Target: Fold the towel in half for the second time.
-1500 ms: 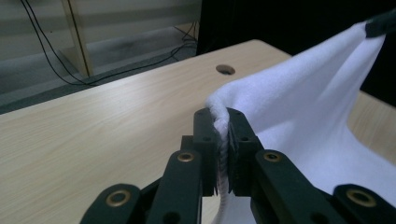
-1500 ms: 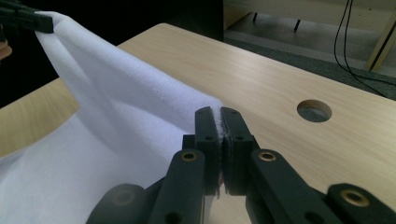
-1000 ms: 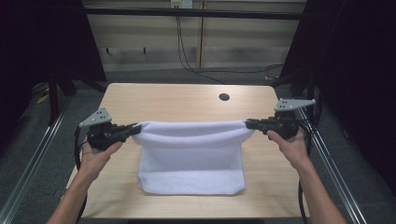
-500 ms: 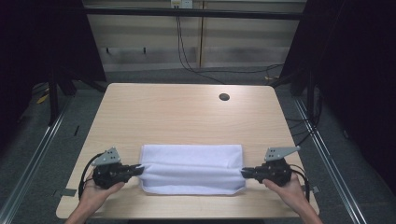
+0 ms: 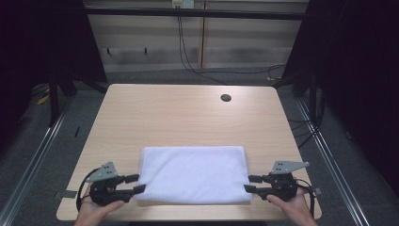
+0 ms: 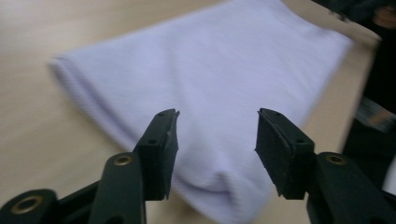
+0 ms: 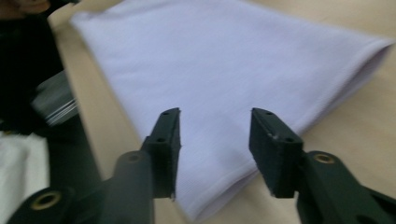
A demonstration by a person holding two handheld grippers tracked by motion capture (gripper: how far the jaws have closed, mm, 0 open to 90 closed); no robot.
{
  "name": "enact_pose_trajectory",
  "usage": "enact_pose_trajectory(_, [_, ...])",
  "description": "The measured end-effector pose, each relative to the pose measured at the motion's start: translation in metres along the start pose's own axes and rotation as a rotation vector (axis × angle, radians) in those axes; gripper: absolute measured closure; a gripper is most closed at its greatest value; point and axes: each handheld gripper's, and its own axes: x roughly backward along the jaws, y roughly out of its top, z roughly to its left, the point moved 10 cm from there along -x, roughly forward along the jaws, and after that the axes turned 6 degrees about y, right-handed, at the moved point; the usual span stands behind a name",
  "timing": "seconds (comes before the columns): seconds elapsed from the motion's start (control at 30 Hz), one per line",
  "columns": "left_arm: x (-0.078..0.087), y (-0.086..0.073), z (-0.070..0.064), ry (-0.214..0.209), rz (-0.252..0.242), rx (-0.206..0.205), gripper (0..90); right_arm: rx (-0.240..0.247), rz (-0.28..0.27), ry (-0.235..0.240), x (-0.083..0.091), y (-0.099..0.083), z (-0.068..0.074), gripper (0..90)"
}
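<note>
A white towel [image 5: 193, 173] lies folded flat on the wooden table [image 5: 188, 117], near its front edge. My left gripper [image 5: 133, 183] stands open at the towel's front left corner, jaws apart with the cloth lying loose just past them [image 6: 219, 116]. My right gripper [image 5: 249, 183] is open at the front right corner, and the towel [image 7: 224, 70] rests on the table under and beyond its spread jaws. Neither gripper grips the cloth. A hand holds each gripper from below.
A small dark round hole [image 5: 226, 98] sits in the table at the back right. Metal rails [image 5: 42, 146] run along both sides of the table. Bare tabletop stretches behind the towel. Cables hang at the back wall [image 5: 188, 52].
Both grippers carried the towel's upper edge from mid-table down to the front, folding it over itself. They have since let go and now stand open at the front corners.
</note>
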Motion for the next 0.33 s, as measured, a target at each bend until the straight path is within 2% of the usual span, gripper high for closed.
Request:
enact_pose_trajectory(0.07, [-0.002,0.003,0.025,0.085,-0.024,0.031,44.6,-0.011,-0.053,-0.06,0.004,0.007,-0.011,49.7])
enact_pose_trajectory(0.1, [-0.004,0.003,0.04,0.152,-0.028,0.036,43.3,-0.017,-0.069,-0.093,0.006,0.008,-0.018,46.6])
enact_pose_trajectory(0.13, [-0.007,0.002,0.049,0.187,-0.013,0.053,40.4,-0.027,-0.082,-0.139,0.008,0.008,-0.028,42.4])
enact_pose_trajectory(0.2, [-0.008,-0.001,0.058,0.205,0.001,0.1,35.9,-0.048,-0.103,-0.19,0.011,0.008,-0.039,37.4])
enact_pose_trajectory(0.23, [-0.007,-0.001,0.059,0.196,-0.004,0.117,32.8,-0.06,-0.106,-0.216,0.013,0.007,-0.045,34.4])
enact_pose_trajectory(0.3, [-0.004,-0.001,0.058,0.187,-0.014,0.111,32.6,-0.079,-0.103,-0.272,0.018,0.003,-0.055,32.5])
enact_pose_trajectory(0.33, [-0.004,-0.001,0.058,0.176,-0.016,0.115,31.5,-0.087,-0.105,-0.284,0.02,0.0,-0.058,31.5])
